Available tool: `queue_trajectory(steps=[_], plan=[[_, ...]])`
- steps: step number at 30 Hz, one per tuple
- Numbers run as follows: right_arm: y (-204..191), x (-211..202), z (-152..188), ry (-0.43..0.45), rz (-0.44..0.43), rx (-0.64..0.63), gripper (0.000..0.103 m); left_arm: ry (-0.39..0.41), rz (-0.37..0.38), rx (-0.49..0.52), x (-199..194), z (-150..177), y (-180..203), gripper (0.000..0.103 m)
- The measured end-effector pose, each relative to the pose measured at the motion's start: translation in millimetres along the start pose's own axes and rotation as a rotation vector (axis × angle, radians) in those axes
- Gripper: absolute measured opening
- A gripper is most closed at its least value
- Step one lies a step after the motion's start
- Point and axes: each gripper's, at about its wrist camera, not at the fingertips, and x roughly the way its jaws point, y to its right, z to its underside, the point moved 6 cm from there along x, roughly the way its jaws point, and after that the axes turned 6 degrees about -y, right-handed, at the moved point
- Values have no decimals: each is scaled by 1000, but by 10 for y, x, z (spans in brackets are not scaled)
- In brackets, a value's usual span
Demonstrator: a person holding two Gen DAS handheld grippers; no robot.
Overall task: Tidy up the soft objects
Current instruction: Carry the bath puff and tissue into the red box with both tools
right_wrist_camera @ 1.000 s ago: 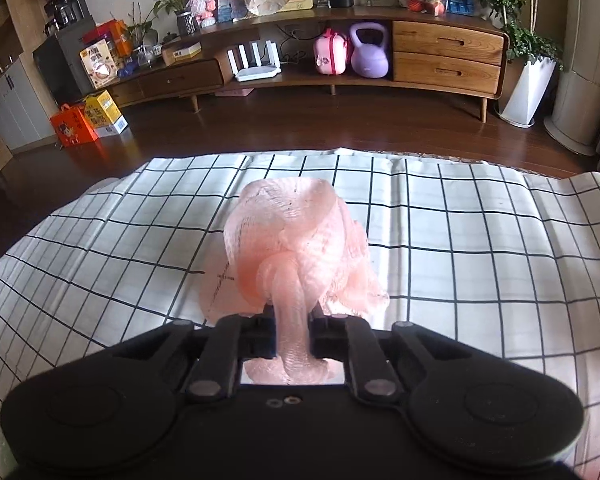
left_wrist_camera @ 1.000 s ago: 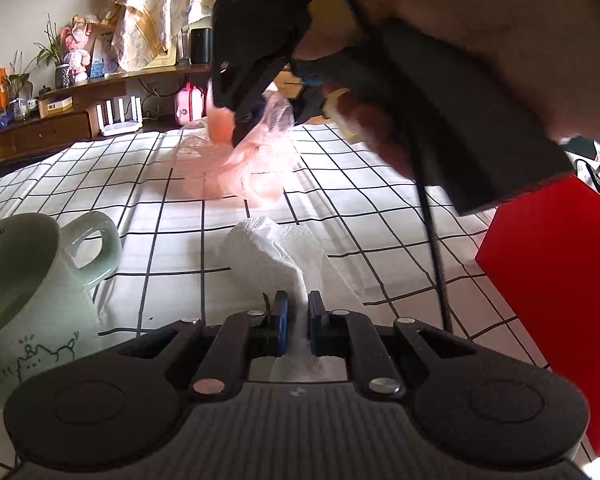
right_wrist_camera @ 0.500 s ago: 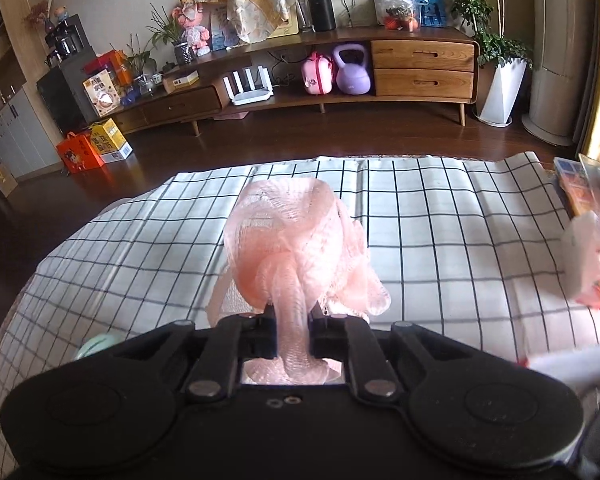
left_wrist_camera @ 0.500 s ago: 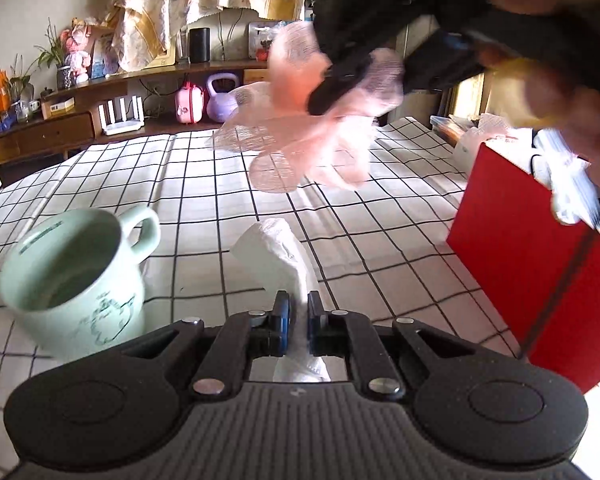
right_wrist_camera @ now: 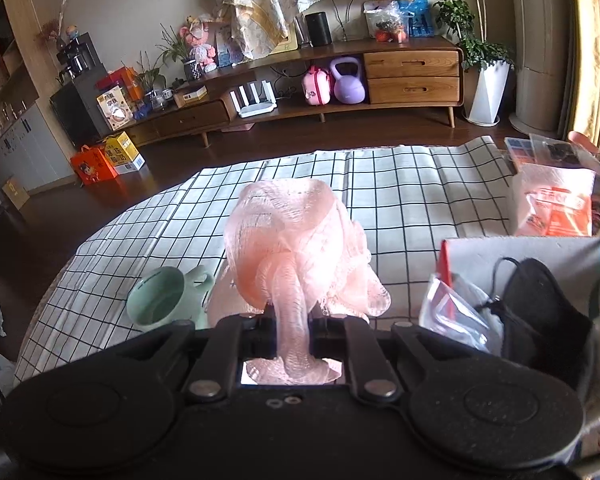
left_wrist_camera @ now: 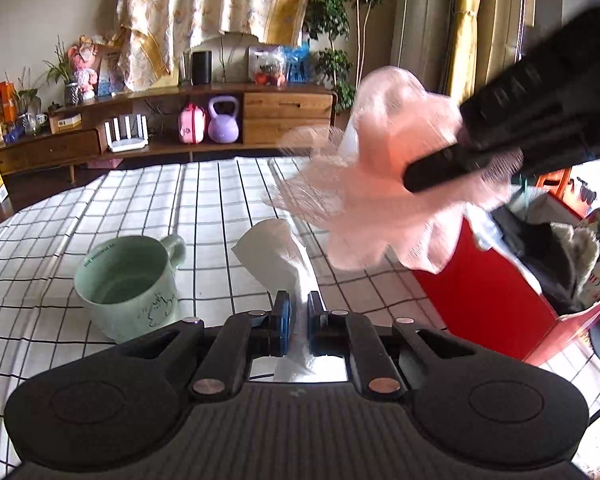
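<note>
My right gripper [right_wrist_camera: 290,322] is shut on a pink mesh bath pouf [right_wrist_camera: 296,248] and holds it in the air above the checked tablecloth [right_wrist_camera: 412,188]. In the left wrist view the pouf [left_wrist_camera: 384,196] hangs blurred beside the red box [left_wrist_camera: 488,292], with the right gripper's fingers [left_wrist_camera: 444,166] clamped on it. My left gripper [left_wrist_camera: 296,320] is shut on a crumpled white tissue [left_wrist_camera: 278,258], held low over the cloth. The red box [right_wrist_camera: 444,256] holds a black face mask [right_wrist_camera: 540,308] and a clear plastic bag [right_wrist_camera: 456,312].
A mint green mug [left_wrist_camera: 130,284] stands on the cloth left of the tissue; it also shows in the right wrist view [right_wrist_camera: 164,300]. A pink plastic packet [right_wrist_camera: 556,204] lies behind the box. A wooden sideboard [right_wrist_camera: 340,84] stands across the floor.
My right gripper has lifted the pouf off the cloth and carried it right, toward the red box. My left gripper has risen a little with the tissue.
</note>
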Motion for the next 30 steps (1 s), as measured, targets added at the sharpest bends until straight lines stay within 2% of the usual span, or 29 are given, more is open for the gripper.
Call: queue_trajectory(steps=[9,15,21,30], plan=[[356,-660,237,98,34,50,12,65,28,-4,-467,-134,194,9],[751,-1035,403,156,77,107,12,87,105,8,-604,-304,455,9],[1201,-1288,549,197,125,166,12,64,180,17,-558,-475,764,9],[1730,-1361,713,226,219,226,13,-10,293,61,-335,-598,1310,9]])
